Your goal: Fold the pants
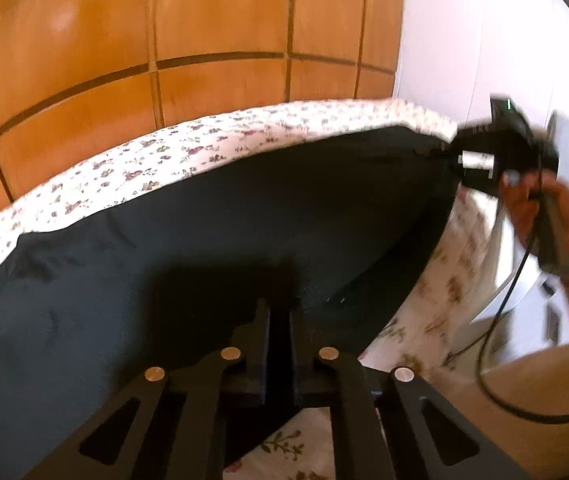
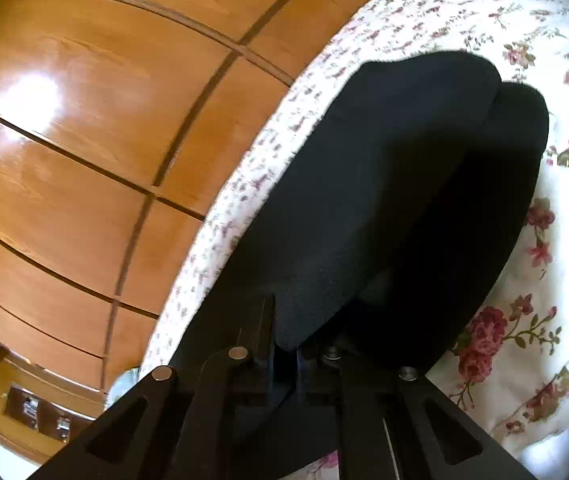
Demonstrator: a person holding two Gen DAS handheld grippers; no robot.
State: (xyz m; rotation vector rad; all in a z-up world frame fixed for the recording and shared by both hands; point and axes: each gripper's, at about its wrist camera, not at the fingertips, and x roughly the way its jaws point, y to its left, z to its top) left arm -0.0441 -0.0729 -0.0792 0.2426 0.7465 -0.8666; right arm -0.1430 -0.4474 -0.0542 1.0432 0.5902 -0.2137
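A: Left gripper (image 1: 280,320) is closed down on the near edge of the pants (image 1: 212,224), dark cloth pinched between the jaws. Right gripper (image 2: 284,332) likewise: jaws nearly together, a fold of the same cloth bunched between them.

B: Where's the garment relative to each?

A: Runs ahead of both grippers, flat on the bed (image 1: 132,160). From the left one it stretches forward and right to the far corner, where the right gripper has it. From the right one the two legs (image 2: 404,152) lie ahead, overlapping, rounded hems at the far end.

B: Risks?

A: Thin bite on both sides. I'd judge either edge could slip out if the lift goes uneven or one hand pulls harder. Cloth looks soft and limp, so the middle will sag and drag on the sheet, may rumple the fold. Cable (image 1: 516,280) hangs loose by the person's hand (image 1: 540,208), to the right of the left gripper; it could snag the cloth.

B: Materials?

A: Pants: matte black, smooth weave, slight wrinkles. Sheet: cream, floral print, lightly creased. Beyond the bed, glossy wooden panels (image 1: 164,40), hard and reflective.
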